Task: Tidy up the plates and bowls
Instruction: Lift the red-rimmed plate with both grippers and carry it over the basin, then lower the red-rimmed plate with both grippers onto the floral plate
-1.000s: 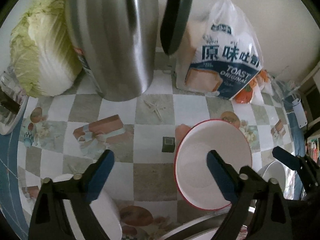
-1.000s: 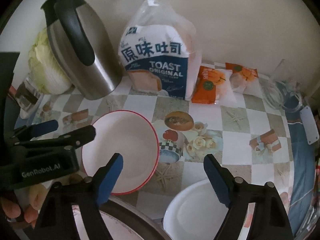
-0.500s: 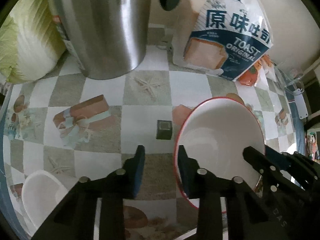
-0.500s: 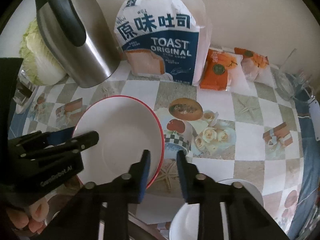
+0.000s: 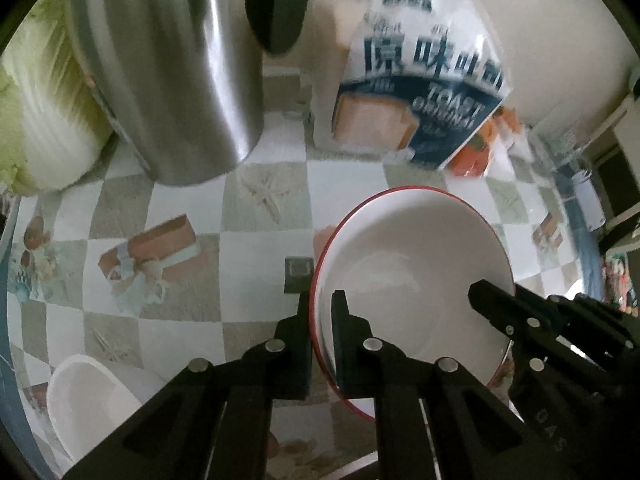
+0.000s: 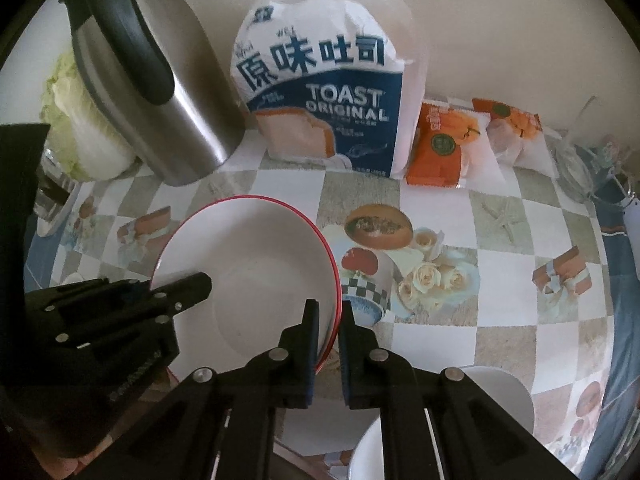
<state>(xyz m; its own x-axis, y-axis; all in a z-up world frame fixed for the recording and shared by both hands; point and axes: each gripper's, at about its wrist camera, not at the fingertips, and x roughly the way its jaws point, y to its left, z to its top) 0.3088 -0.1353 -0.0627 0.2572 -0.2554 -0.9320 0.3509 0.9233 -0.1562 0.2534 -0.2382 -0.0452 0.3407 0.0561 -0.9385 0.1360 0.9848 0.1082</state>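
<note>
Left gripper (image 5: pixel 321 312) and right gripper (image 6: pixel 329 322) each pinch opposite rims of my red-rimmed bowl (image 5: pixel 412 280), lower centre of both frames, above the checkered table (image 6: pixel 500 240).

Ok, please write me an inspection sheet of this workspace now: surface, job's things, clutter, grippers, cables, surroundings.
Surface: table covered with a checkered printed cloth.
Job's things: red-rimmed bowl gripped at opposite rims by both grippers; white bowl at the lower left of the left view; another white dish at the lower right of the right view.
Clutter: steel kettle, cabbage, toast bag, orange snack packets, all along the wall.
Grippers: left gripper fingers closed on the bowl's left rim; right gripper fingers closed on its right rim.
Cables: nothing seen.
Surroundings: plain light wall behind; clear glassware at far right, unclear.
</note>
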